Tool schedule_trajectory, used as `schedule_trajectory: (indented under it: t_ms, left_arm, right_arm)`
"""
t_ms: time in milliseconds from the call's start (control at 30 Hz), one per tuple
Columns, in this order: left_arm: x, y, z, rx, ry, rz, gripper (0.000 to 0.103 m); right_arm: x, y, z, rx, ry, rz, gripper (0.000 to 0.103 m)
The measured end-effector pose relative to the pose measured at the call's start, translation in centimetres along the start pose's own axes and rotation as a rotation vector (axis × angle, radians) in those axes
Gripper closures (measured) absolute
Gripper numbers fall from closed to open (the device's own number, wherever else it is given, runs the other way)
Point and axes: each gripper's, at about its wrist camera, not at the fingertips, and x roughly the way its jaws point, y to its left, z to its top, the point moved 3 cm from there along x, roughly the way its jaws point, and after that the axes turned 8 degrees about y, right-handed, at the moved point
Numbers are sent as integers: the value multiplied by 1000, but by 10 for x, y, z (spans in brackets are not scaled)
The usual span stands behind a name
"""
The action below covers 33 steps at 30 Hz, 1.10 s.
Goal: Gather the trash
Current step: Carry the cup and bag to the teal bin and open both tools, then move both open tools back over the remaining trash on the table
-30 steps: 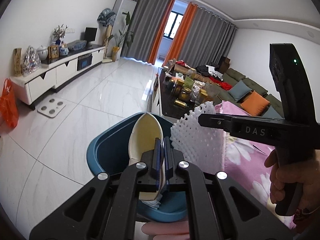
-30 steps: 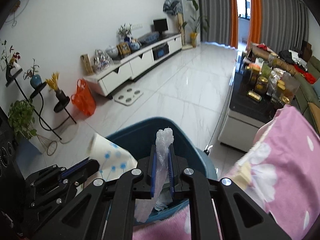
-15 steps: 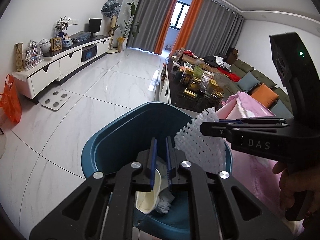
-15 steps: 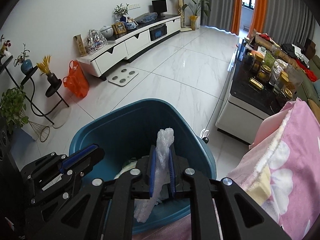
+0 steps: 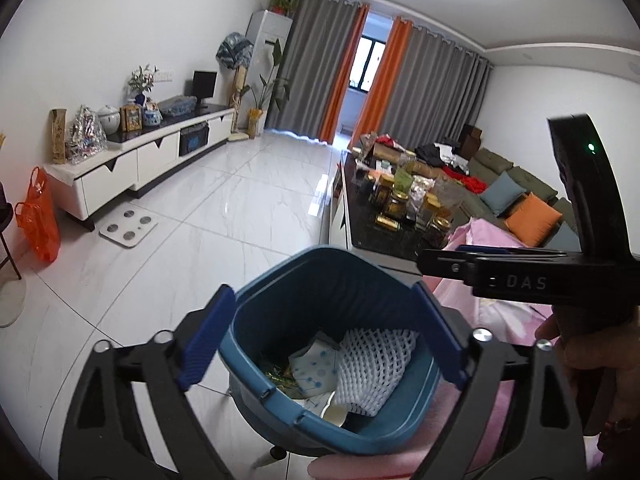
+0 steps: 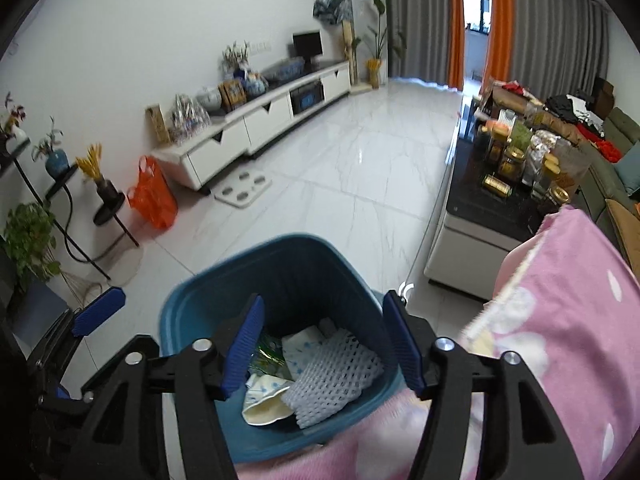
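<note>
Room: white tiled floor (image 5: 248, 216), pink blanket (image 6: 568, 320) at 4 o'clock.
Bin: blue trash bin (image 5: 320, 280) holds white foam net (image 5: 372, 364) and dotted paper (image 5: 314, 368).
Left gripper (image 5: 320, 344): jaws just sprung apart, empty, above bin.
Right gripper (image 6: 324, 348): jaws just opened, empty, above bin.

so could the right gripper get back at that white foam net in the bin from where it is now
Probably yes: the right gripper hangs open right above the blue bin, and the white foam net lies on top of the other trash, uncovered.

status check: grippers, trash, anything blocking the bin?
Left gripper and right gripper open, jaws just opened, nothing between them. White foam net and dotted paper lying in blue bin. Bin mouth unobstructed.
</note>
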Motion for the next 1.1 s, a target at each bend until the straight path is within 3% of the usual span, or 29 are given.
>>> schedule_trajectory:
  t_ms: [233,467,700,1100]
  left_arm:
    - [-73,-15,8,37,-93,-1,6]
    - [-140,-53,14,86,-194,-40,6]
    - [-190,-104,-1,154,-247,-139,6]
    - [-221,-214,-49,313,-239,-321,6]
  right_arm:
    - [-71,-3,-27,21,-171,7,21]
    - [-138,-14,-84,37,-306,-87,9]
    - [-194,-32,-156,88,-383,-208,7]
    - [-273,-73,-278,237,-473,-462,7]
